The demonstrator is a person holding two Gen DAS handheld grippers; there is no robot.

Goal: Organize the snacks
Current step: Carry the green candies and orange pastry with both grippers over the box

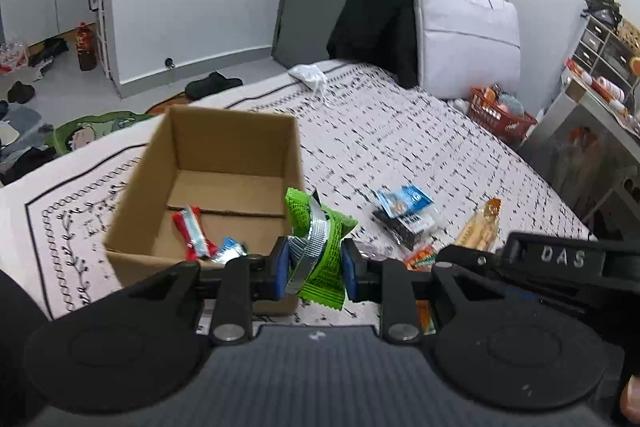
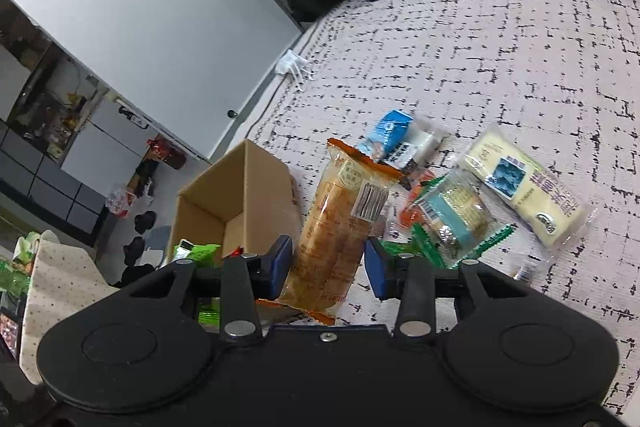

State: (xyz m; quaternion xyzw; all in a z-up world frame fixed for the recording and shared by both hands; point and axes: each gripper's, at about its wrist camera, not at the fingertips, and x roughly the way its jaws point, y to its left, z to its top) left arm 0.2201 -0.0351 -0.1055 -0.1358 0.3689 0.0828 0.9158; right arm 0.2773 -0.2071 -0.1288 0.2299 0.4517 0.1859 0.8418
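Observation:
My left gripper (image 1: 315,263) is shut on a green snack packet (image 1: 320,247), held just past the near right corner of an open cardboard box (image 1: 224,147). The box holds a red-and-white bar (image 1: 193,231) and a blue-and-silver wrapper (image 1: 230,250). My right gripper (image 2: 328,263) has a long orange-wrapped bread packet (image 2: 340,223) between its jaws; the left pad touches it and a small gap shows at the right pad. The box (image 2: 240,203) lies to its left. Loose snacks lie on the bed: a blue packet (image 2: 394,137), a cream packet (image 2: 528,187), a green-edged packet (image 2: 456,215).
The patterned bedspread (image 1: 400,131) carries everything. A red basket (image 1: 500,115), a white bag (image 1: 468,31) and a black coat (image 1: 380,7) stand at the far end. A shelf unit (image 1: 600,67) is at the right. The right gripper's body (image 1: 560,259) shows beside the left one.

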